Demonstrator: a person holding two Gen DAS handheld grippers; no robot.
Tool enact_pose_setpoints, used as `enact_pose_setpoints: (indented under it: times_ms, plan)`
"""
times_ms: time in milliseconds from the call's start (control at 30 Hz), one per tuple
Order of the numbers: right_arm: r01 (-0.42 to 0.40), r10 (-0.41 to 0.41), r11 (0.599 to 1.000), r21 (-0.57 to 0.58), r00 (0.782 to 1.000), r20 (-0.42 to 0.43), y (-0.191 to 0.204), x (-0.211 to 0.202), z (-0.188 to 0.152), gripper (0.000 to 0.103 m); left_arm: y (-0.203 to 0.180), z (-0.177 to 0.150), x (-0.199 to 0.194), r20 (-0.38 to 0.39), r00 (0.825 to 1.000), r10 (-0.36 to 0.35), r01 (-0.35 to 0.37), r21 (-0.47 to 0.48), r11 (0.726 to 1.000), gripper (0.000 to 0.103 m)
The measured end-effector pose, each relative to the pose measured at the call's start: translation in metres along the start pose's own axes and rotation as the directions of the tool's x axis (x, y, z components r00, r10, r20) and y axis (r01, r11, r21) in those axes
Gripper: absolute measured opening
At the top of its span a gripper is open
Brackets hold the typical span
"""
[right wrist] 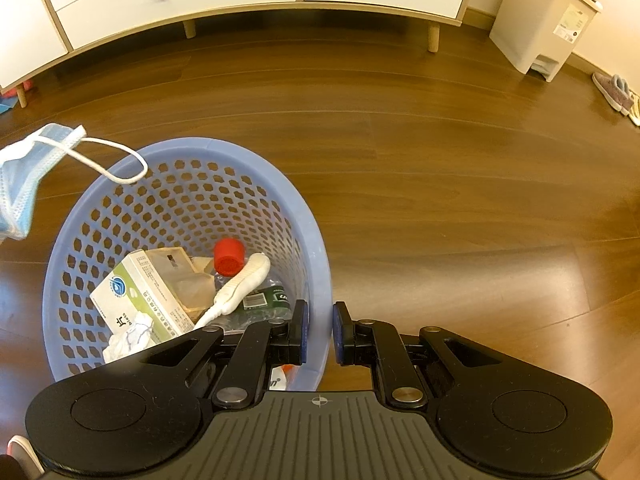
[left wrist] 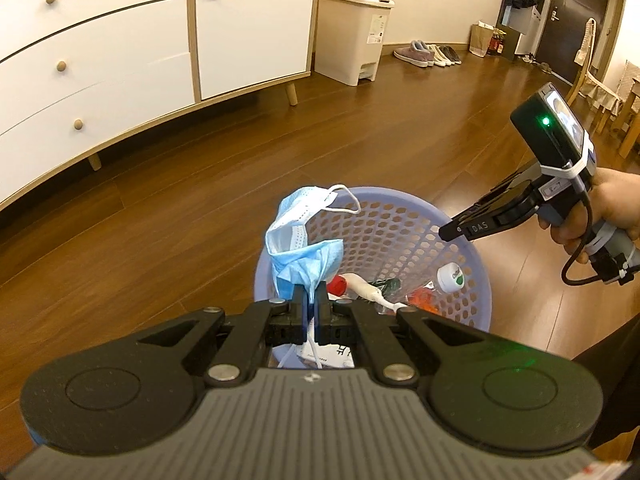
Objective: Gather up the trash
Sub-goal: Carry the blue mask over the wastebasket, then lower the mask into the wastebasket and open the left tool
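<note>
My left gripper (left wrist: 311, 300) is shut on a crumpled blue face mask (left wrist: 296, 236), held just above the near rim of a lavender perforated basket (left wrist: 400, 200). The mask (right wrist: 20, 184) also hangs at the left edge of the right wrist view, its ear loop dangling over the basket (right wrist: 180, 146). My right gripper (right wrist: 320, 306) straddles the basket's right wall, its pads closed on the rim; its tip (left wrist: 452, 232) meets that rim in the left wrist view. Inside lie a red-capped bottle (right wrist: 228, 258), a white carton (right wrist: 140, 300), a white handle (right wrist: 240, 284) and a small white jar (left wrist: 450, 276).
The basket stands on a wooden floor (right wrist: 440, 160). A white cabinet on legs (left wrist: 100, 60) runs along the wall, with a cream pedal bin (left wrist: 352, 36) beside it. Shoes (left wrist: 424, 54) line the far wall, and a chair (left wrist: 592, 80) stands at the right.
</note>
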State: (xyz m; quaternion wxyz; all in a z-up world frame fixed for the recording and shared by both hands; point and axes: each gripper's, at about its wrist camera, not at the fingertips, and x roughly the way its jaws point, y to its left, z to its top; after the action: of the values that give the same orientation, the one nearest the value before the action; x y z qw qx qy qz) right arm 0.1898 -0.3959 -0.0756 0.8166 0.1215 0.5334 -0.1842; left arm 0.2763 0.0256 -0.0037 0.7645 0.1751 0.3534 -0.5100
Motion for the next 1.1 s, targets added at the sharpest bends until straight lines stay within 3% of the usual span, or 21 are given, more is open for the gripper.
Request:
enact_pose_setpoints:
  times_ms: [600, 833, 1100]
  plan:
    - [-0.005, 0.005, 1.000, -0.008, 1.000, 0.001, 0.000, -0.001, 0.001, 0.009, -0.009, 0.003, 0.025, -0.025, 1.000, -0.007, 0.007, 0.009, 1.000, 0.002]
    - [-0.006, 0.006, 1.000, -0.010, 1.000, 0.000, 0.000, -0.001, 0.002, 0.009, -0.014, 0.006, 0.030, -0.014, 1.000, 0.020, -0.020, 0.019, 1.000, 0.029]
    - [-0.006, 0.006, 1.000, -0.009, 1.000, -0.006, -0.001, 0.000, 0.001, 0.009, -0.014, 0.005, 0.031, -0.046, 0.998, 0.042, -0.041, 0.009, 0.999, 0.034]
